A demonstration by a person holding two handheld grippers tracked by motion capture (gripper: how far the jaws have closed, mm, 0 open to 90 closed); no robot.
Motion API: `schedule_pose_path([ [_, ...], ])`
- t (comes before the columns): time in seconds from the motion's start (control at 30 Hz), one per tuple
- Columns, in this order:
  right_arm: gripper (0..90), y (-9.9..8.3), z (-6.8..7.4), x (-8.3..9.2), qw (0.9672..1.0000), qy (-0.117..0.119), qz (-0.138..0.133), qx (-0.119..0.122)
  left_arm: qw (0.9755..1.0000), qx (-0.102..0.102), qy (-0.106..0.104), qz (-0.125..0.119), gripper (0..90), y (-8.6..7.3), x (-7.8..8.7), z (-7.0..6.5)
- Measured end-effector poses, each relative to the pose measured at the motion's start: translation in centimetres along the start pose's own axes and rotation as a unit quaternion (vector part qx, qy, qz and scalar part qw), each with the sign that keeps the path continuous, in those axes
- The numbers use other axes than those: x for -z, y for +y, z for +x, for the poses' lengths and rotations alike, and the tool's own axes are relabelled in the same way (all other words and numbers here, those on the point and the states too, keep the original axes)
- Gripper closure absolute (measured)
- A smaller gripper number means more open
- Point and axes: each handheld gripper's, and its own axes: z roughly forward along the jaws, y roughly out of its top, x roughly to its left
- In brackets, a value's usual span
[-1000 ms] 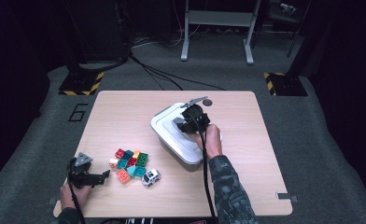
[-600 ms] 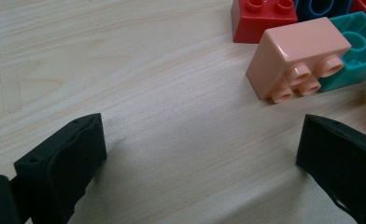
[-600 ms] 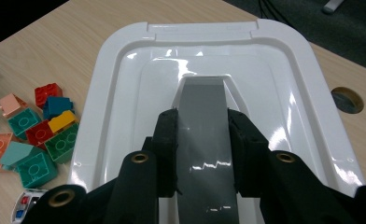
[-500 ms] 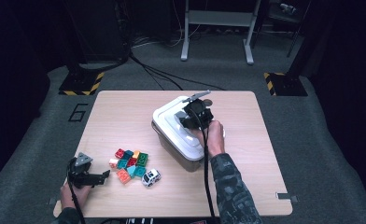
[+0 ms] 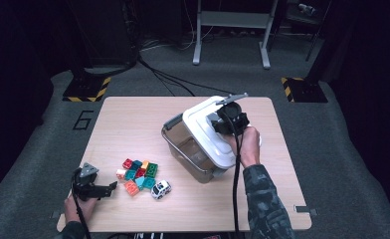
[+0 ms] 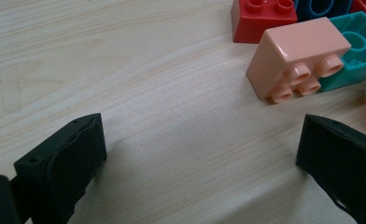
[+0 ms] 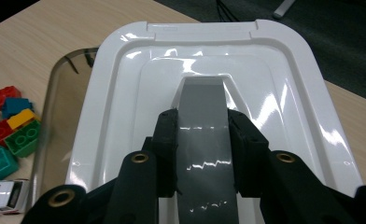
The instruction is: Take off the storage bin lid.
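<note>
jaws on one lid handle (image 7: 203, 140)

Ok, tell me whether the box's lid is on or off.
Partly off: the right gripper grips the white lid by its grey handle, tilting it off the clear box.

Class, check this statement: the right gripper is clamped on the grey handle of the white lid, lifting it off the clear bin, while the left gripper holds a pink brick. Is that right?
One detail is wrong. The left gripper holds nothing: in the left gripper view its jaws stand open on bare table, with the pink brick lying apart ahead of them. The right gripper is indeed clamped on the grey handle of the white lid over the clear bin.
</note>
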Motion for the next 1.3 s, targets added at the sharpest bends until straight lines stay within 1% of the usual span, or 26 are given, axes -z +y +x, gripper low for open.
schedule_pose_path([
  [0.03,67.2,-0.2,-0.4,0.2,1.0000,-0.005,0.000,-0.005,1.0000,0.001,-0.001,0.002,1.3,0.0,0.0,0.0],
  [0.13,67.2,-0.9,-1.8,0.8,0.9996,-0.018,0.000,-0.021,1.0000,0.001,0.001,-0.002,1.3,0.0,0.0,0.0],
  [0.2,67.2,-1.5,-2.6,1.0,0.9992,-0.028,0.004,-0.027,1.0000,0.002,0.001,-0.002,1.3,0.0,0.0,0.0],
  [0.23,67.2,-1.7,-3.0,1.2,0.9988,-0.034,0.007,-0.034,1.0000,0.002,0.002,-0.004,1.3,0.0,-0.1,-0.1],
  [0.33,67.2,-2.5,-4.4,1.7,0.9977,-0.047,0.006,-0.048,1.0000,0.002,0.001,0.000,1.3,0.0,0.0,0.0],
  [0.37,67.2,-2.8,-4.8,1.8,0.9973,-0.051,0.006,-0.053,1.0000,0.002,0.001,-0.003,1.3,0.0,0.0,0.0],
  [0.43,67.2,-3.3,-5.7,2.2,0.9961,-0.060,0.005,-0.063,1.0000,0.003,0.004,-0.007,1.3,-0.1,-0.1,-0.1],
  [0.6,67.2,-4.6,-7.8,3.0,0.9929,-0.081,0.001,-0.087,1.0000,0.003,0.005,-0.008,1.2,-0.1,-0.1,-0.1],
  [0.63,67.2,-4.9,-8.2,3.2,0.9918,-0.087,-0.002,-0.094,1.0000,0.003,0.005,-0.007,1.2,-0.1,-0.1,-0.1],
  [0.7,67.2,-5.5,-8.9,3.4,0.9907,-0.096,-0.005,-0.096,1.0000,0.003,0.005,-0.007,1.2,-0.1,-0.1,-0.1],
  [0.73,67.2,-5.9,-9.2,3.5,0.9890,-0.104,-0.007,-0.104,1.0000,0.003,0.005,-0.007,1.2,-0.1,-0.1,-0.1],
  [0.8,67.2,-6.7,-9.7,3.4,0.9865,-0.120,-0.008,-0.111,1.0000,0.003,0.005,-0.008,1.2,-0.1,-0.1,-0.1],
  [0.83,67.2,-7.0,-9.8,3.4,0.9855,-0.124,-0.007,-0.115,1.0000,0.002,0.005,-0.008,1.2,-0.1,-0.1,-0.1],
  [0.87,67.2,-7.5,-10.0,3.3,0.9839,-0.132,-0.004,-0.120,1.0000,0.002,0.005,-0.008,1.2,-0.1,-0.1,-0.1],
  [0.9,67.2,-7.8,-10.2,3.1,0.9830,-0.136,0.000,-0.124,0.9999,0.007,0.004,-0.008,1.2,-0.1,-0.1,-0.1],
  [0.93,67.2,-8.1,-10.4,3.0,0.9823,-0.138,0.002,-0.127,1.0000,0.006,0.005,-0.006,1.2,-0.1,-0.1,-0.1],
  [1.03,67.2,-9.1,-11.0,2.5,0.9782,-0.150,0.008,-0.143,1.0000,0.006,0.005,-0.006,1.2,-0.1,-0.1,-0.1],
  [1.07,67.2,-9.5,-11.2,2.3,0.9763,-0.157,0.011,-0.148,1.0000,0.006,0.005,-0.006,1.2,-0.1,-0.1,-0.1],
  [1.13,67.2,-10.2,-11.4,1.6,0.9741,-0.166,0.020,-0.152,1.0000,0.006,0.005,-0.006,1.2,-0.1,-0.1,-0.1],
  [1.2,67.1,-11.1,-11.5,0.8,0.9736,-0.166,0.028,-0.154,0.9999,0.006,0.005,-0.007,1.2,-0.1,-0.1,-0.1],
  [1.3,67.2,-12.1,-11.5,-0.6,0.9711,-0.164,0.035,-0.170,1.0000,0.006,0.005,-0.006,1.2,-0.1,-0.1,-0.1],
])
